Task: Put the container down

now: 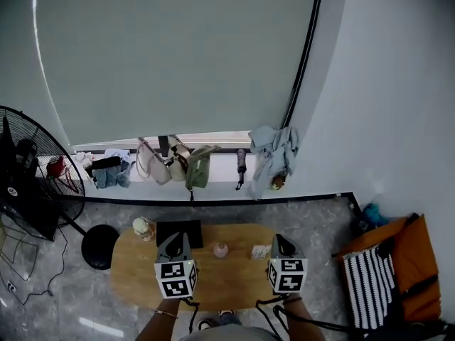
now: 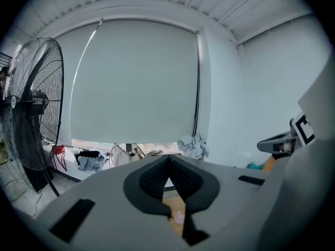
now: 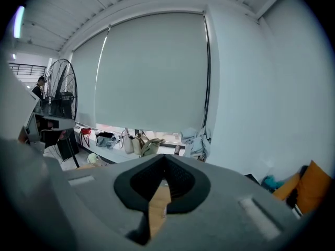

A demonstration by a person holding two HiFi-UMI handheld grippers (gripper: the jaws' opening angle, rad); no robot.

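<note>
A small pink container [image 1: 221,250] stands on the oval wooden table [image 1: 227,283], between my two grippers and a little beyond them. Held above the table's near left part, my left gripper [image 1: 175,239] has its jaws shut with nothing between them. In the left gripper view the left gripper [image 2: 168,163] has its tips together, and the pink container [image 2: 179,217] shows through the gap below them. The right gripper [image 1: 281,240] hangs over the near right part, also shut and empty. The right gripper view shows the right gripper [image 3: 164,161] with only bare table under its closed tips.
A pale green cup [image 1: 142,227] and a black flat item [image 1: 179,231] sit at the table's far left, a small white object [image 1: 260,251] right of the container. A standing fan [image 1: 28,169] is at left, bags on the window ledge [image 1: 170,163], an orange bag [image 1: 398,268] at right.
</note>
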